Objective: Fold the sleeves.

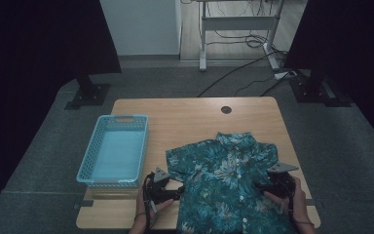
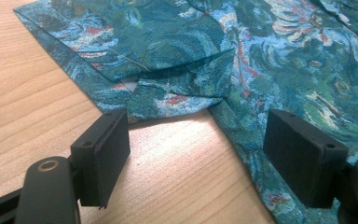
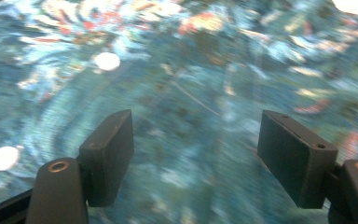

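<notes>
- A short-sleeved shirt (image 1: 226, 183) in a teal floral print lies spread flat, front up, on the near right part of the wooden table (image 1: 185, 117); its collar points away from the person and its hem reaches the table's near edge.
- In the left gripper view the shirt's sleeve (image 2: 177, 91) is folded over on itself, its corner lying on bare wood just ahead of the jaws.
- The left gripper (image 1: 177, 191) sits just beside the shirt's left side, below the sleeve, low over the table. Its jaws stand wide apart with bare wood between them; one jaw lies over the shirt's edge, and nothing is held.
- The right gripper (image 1: 258, 186) sits over the shirt's right side, below the other sleeve. Its jaws are spread wide above the cloth, which runs between them unpinched; that view is blurred, with white buttons (image 3: 107, 61) showing.
- A light blue plastic basket (image 1: 90, 168) stands left of the shirt, well apart from it.
- A round cable hole (image 1: 226, 109) sits in the tabletop beyond the shirt's collar.
</notes>
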Tool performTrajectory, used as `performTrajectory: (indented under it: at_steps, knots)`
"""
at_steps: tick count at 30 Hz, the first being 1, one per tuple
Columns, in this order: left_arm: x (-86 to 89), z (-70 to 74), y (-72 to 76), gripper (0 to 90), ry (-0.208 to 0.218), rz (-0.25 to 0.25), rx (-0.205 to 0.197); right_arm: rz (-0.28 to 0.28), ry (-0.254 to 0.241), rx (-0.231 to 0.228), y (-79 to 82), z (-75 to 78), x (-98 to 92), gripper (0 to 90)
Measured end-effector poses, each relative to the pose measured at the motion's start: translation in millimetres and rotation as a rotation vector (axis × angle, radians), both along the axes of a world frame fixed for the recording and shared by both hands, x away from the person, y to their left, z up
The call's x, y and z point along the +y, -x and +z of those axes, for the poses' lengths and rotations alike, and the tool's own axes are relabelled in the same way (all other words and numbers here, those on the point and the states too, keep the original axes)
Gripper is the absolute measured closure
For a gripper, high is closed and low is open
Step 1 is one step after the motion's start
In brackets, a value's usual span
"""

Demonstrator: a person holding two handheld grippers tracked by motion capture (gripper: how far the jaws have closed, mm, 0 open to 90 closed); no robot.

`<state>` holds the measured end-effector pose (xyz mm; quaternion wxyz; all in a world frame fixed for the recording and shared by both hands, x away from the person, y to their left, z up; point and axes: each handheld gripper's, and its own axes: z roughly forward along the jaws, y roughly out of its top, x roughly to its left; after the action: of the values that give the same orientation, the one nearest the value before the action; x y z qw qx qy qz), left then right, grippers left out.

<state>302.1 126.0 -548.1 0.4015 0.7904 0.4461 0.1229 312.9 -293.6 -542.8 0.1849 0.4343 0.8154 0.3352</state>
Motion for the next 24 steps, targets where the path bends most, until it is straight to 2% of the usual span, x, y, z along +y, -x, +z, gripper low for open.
performTrajectory:
  at_steps: [10,15,24]
  knots:
    - [-2.5,-2.2,-0.4,22.6,-0.015,0.011,0.005,0.072,0.027,0.008,1.1,-6.1,25.4,26.1]
    - [-1.3,-2.2,-0.6,22.7,-0.014,0.025,0.006,0.075,0.005,0.031,-0.9,-7.8,23.3,25.7]
    - [-3.7,-0.3,-9.3,22.8,-0.005,0.078,-0.008,0.079,0.011,0.048,-0.5,-6.6,20.7,26.2]
